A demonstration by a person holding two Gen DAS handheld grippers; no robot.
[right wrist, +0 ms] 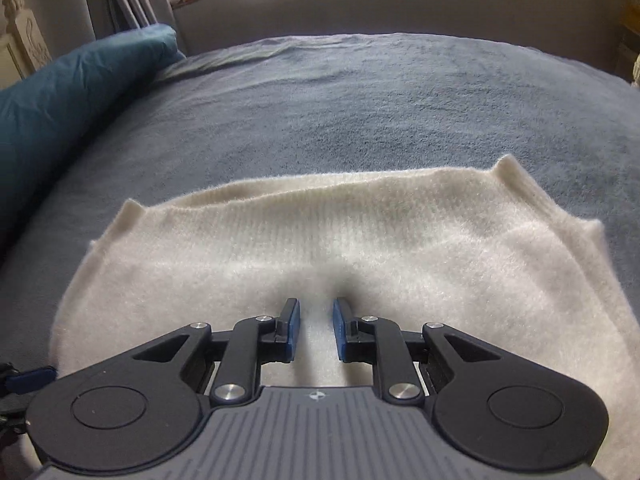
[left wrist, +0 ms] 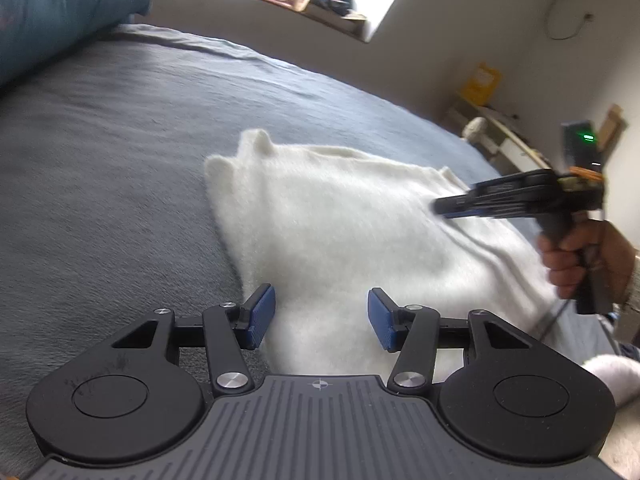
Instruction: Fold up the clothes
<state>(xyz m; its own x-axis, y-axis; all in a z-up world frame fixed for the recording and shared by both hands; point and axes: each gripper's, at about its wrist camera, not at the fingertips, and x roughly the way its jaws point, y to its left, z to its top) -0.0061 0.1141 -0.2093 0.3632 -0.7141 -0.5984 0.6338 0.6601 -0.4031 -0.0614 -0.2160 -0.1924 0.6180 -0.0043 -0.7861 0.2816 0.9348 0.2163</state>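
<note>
Grey-blue bed (right wrist: 360, 92) fills both views, teal pillow (right wrist: 68, 96) at far left against the headboard side, window sill behind it. Cream knit sweater (right wrist: 320, 240) lies flat near the middle of the bed, already looking folded once into a rough rectangle, with two small corners poking up at its far edge, so likely mid-fold. Spreading it on open bed gives both tools room to work from opposite sides. Left gripper (left wrist: 322, 316) hovers low over the sweater's near edge, fingers (left wrist: 262, 312) wide apart and empty, probably lined up to pinch that edge. Right gripper (right wrist: 316, 328) sits over the sweater's middle, fingers (right wrist: 292, 328) narrowed to a small gap with only fuzz between them, nothing clearly pinched; looks like pressing or smoothing rather than a grasp. Left wrist view alone shows the right tool from the side with the person's hand (left wrist: 576, 256) on its handle, tip low over the cloth (left wrist: 340, 220), contact can't be told, plus cluttered shelf at far right. Right wrist view alone shows the full far edge and both upturned corners, and the curtain at upper left.
</note>
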